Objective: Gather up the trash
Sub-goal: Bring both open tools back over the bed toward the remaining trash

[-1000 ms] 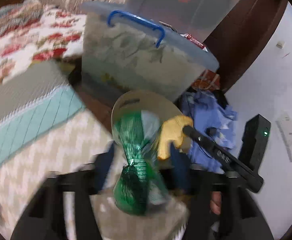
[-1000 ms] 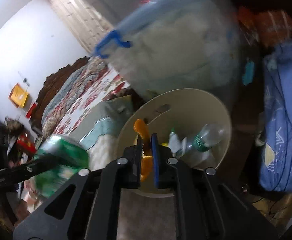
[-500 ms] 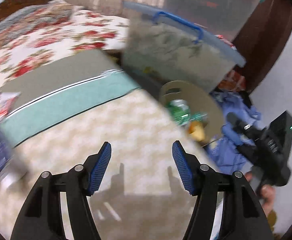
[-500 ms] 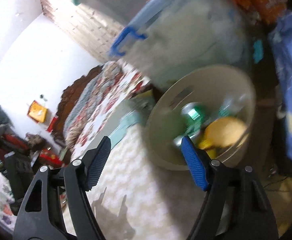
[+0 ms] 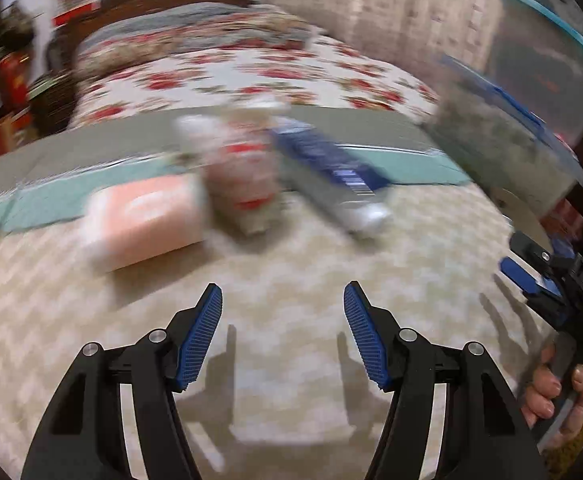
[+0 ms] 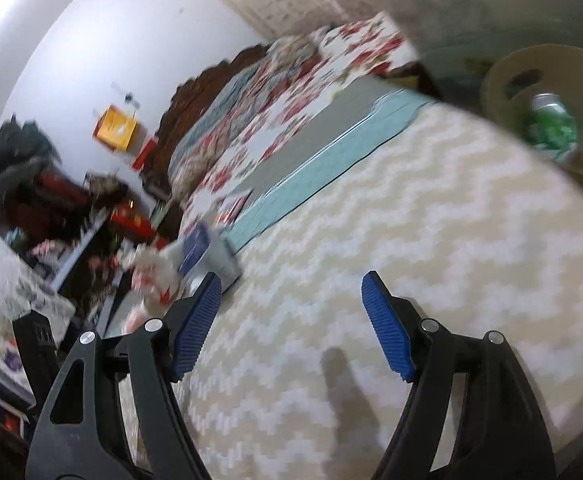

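Both grippers empty over the bed
Left gripper and right gripper spread; box, wrappers ahead of left.

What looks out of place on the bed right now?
Three pieces of litter lie on the blanket ahead of the empty left gripper: a pink box, a crumpled red and white wrapper and a blue and silver packet lying askew. Blur hides finer detail. The bin already holds a green can.
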{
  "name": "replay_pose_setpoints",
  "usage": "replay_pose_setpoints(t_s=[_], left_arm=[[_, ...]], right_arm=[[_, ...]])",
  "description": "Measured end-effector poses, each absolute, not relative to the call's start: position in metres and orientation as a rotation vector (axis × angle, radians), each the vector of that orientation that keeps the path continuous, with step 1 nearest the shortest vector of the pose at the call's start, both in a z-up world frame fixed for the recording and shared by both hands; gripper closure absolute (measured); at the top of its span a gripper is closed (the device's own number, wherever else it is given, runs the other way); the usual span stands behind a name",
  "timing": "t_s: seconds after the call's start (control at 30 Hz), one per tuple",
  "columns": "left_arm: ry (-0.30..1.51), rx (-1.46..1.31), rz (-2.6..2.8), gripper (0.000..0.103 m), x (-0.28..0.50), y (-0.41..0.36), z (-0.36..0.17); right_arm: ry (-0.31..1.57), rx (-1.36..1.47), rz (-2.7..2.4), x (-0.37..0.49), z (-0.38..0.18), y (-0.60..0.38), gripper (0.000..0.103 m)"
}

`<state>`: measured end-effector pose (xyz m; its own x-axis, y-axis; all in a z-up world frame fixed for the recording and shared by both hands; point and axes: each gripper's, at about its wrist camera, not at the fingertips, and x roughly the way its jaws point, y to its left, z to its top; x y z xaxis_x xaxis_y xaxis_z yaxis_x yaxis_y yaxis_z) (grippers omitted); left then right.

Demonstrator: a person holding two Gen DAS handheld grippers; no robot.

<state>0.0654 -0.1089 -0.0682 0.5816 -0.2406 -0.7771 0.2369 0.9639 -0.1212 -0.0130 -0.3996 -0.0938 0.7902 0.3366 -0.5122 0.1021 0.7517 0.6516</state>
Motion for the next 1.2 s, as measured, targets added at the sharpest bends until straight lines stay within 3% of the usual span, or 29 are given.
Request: replay_pose_setpoints(t_s=[0.33, 0.83, 0.93, 1.07, 1.2], left_arm=[[0.877, -0.060, -0.093, 0.042, 0.054, -0.021, -0.070], [0.816, -0.063, -0.022, 0.042, 0.045, 0.010, -0.071], [0.801, -0.059, -0.018, 0.035, 0.042, 0.012, -0.070], [0.774, -0.039, -0.018, 0.034, 0.034, 0.011, -0.067], [0.741, 0.008, -0.012, 0.023, 0.028, 0.002, -0.063]], right_arm=[[0.745, 0.580, 0.171, 0.003, -0.094, -0.324, 0.030], [0.772, 0.519, 0.159, 0.007, -0.097, -0.300, 0.029], [0.771, 0.524, 0.158, 0.005, -0.097, -0.300, 0.029], [0.770, 0.502, 0.152, 0.003, -0.097, -0.297, 0.029], [0.774, 0.480, 0.144, 0.003, -0.096, -0.294, 0.029]])
